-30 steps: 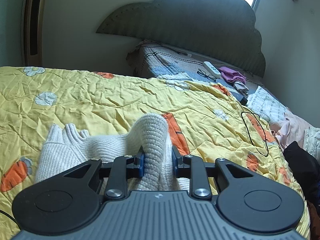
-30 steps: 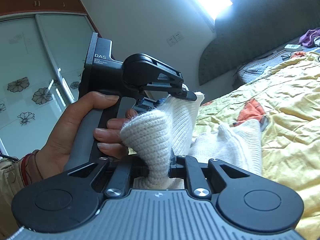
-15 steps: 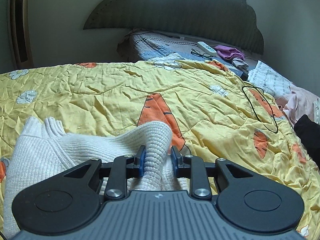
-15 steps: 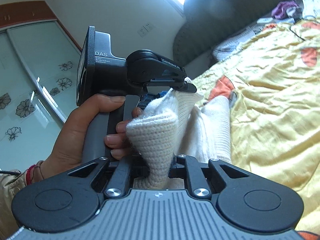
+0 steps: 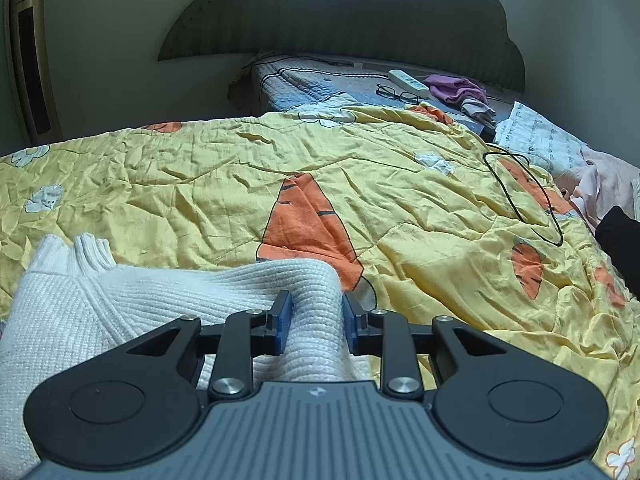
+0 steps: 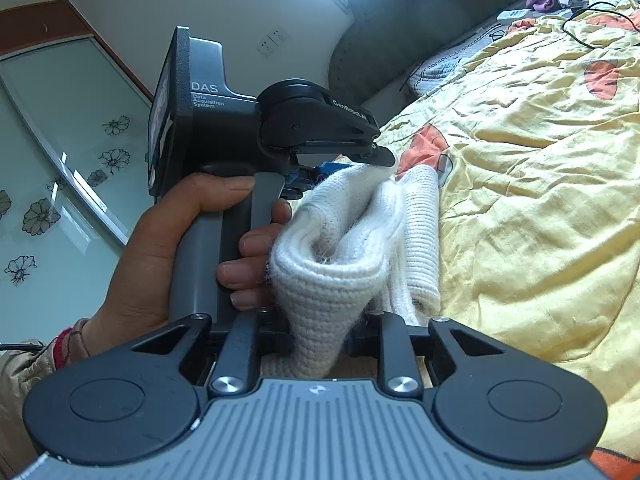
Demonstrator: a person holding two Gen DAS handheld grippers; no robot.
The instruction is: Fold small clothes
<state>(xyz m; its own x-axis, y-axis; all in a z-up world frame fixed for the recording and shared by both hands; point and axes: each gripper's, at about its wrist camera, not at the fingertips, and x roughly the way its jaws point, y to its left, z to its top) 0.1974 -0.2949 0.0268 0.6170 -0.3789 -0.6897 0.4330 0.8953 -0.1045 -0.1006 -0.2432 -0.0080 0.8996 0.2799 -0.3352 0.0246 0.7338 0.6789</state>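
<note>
A small white knit sweater lies on the yellow carrot-print quilt. My left gripper is shut on a thick fold of its edge, low over the quilt. My right gripper is shut on another bunched fold of the same sweater. In the right wrist view the left gripper and the hand holding it sit just ahead and to the left, clamped on the knit. The rest of the sweater hangs between the two grippers.
A black cable loop lies on the quilt at right. Glasses, a white power strip and purple cloth lie near the dark headboard. Pink and black clothes pile at the right edge. A glass wardrobe stands left.
Both grippers have kept their hold and carried the sweater edge forward and down toward the quilt. The left gripper's fold now sits lower and flatter; the two grippers stay close together.
</note>
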